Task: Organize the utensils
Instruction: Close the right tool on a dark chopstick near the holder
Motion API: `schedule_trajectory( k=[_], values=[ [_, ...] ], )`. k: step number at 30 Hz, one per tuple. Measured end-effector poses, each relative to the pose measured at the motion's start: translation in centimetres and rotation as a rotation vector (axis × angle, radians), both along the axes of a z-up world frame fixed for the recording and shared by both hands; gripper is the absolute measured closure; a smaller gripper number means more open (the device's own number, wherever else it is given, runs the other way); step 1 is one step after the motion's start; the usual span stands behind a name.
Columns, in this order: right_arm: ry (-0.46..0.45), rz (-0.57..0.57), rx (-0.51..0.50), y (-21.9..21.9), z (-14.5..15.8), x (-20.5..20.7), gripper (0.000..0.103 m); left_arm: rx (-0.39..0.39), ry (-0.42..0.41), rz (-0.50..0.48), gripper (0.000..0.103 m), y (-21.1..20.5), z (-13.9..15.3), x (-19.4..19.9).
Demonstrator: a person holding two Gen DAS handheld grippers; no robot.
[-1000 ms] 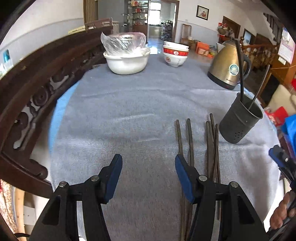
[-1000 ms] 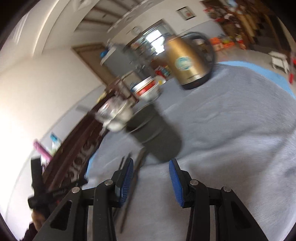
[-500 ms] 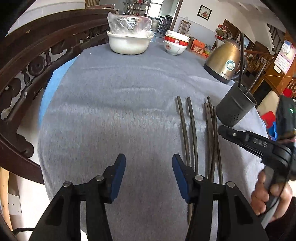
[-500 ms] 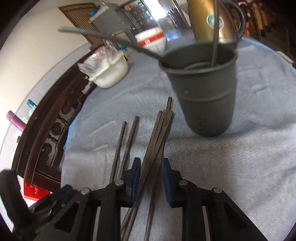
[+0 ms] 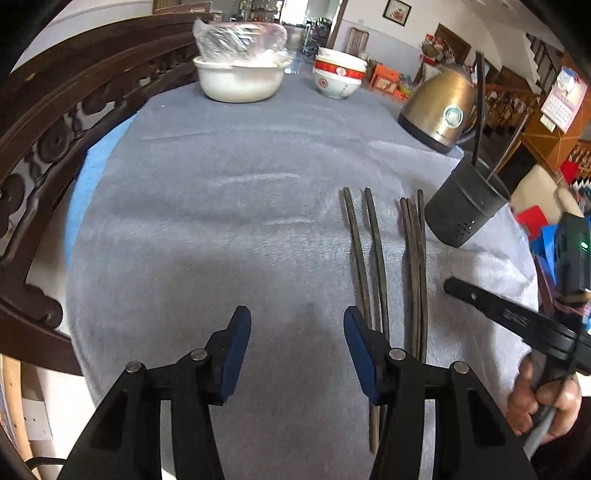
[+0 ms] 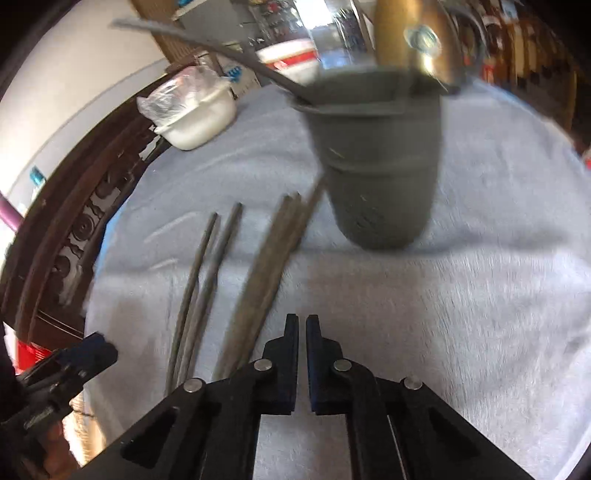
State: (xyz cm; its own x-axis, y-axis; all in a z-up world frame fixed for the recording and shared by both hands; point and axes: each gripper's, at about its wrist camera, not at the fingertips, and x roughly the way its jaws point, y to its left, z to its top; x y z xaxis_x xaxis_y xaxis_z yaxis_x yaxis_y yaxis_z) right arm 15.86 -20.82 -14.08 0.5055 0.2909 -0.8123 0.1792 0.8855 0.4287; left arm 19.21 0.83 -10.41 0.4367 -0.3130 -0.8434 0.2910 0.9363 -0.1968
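The right gripper (image 6: pixel 302 354) has just squeezed shut on nothing, low in the frame beside the chopsticks (image 6: pixel 258 280), so spread it, slide over one stick, pinch, then lift it into the cup (image 6: pixel 376 158); the left gripper (image 5: pixel 295 332) stays spread.

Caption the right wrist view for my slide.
Shut right gripper beside loose chopsticks, dark utensil holder ahead.

A home dining table (image 5: pixel 221 206) — kettle (image 5: pixel 439 110), bowls (image 5: pixel 338 79), framed picture (image 5: pixel 397 7)
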Motion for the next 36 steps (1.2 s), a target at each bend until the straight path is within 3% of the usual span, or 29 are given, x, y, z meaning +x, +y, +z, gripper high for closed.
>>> schedule_trajectory(
  k=[6,12,18,21,28,29,36],
  values=[
    [-0.034,0.003,0.162,-0.9,0.5,-1.1,0.094,-0.010,0.086,-0.028,0.049,-2.4,-1.0,1.4],
    [-0.015,0.008,0.208,-1.3,-0.1,-1.3,0.094,-0.028,0.118,0.023,0.049,-1.4,-2.2,-0.6],
    [0.013,0.048,0.268,0.3,-0.4,-0.5,0.093,-0.022,0.092,0.052,0.049,0.2,-1.4,-3.0],
    [0.058,0.084,0.242,2.2,-1.1,-0.2,0.093,-0.010,0.073,0.063,0.049,0.6,-0.9,-3.7],
    [0.051,0.151,0.102,5.2,-0.6,0.3,0.089,-0.030,0.049,0.068,0.049,1.1,0.3,-4.1],
    [0.055,0.165,0.083,5.5,-0.7,0.5,0.085,-0.032,0.050,0.068,0.049,1.0,0.3,-4.1],
    [0.050,0.200,0.011,5.7,-0.3,0.0,0.085,-0.046,0.086,0.050,0.049,0.7,-0.5,-4.1]
  ],
)
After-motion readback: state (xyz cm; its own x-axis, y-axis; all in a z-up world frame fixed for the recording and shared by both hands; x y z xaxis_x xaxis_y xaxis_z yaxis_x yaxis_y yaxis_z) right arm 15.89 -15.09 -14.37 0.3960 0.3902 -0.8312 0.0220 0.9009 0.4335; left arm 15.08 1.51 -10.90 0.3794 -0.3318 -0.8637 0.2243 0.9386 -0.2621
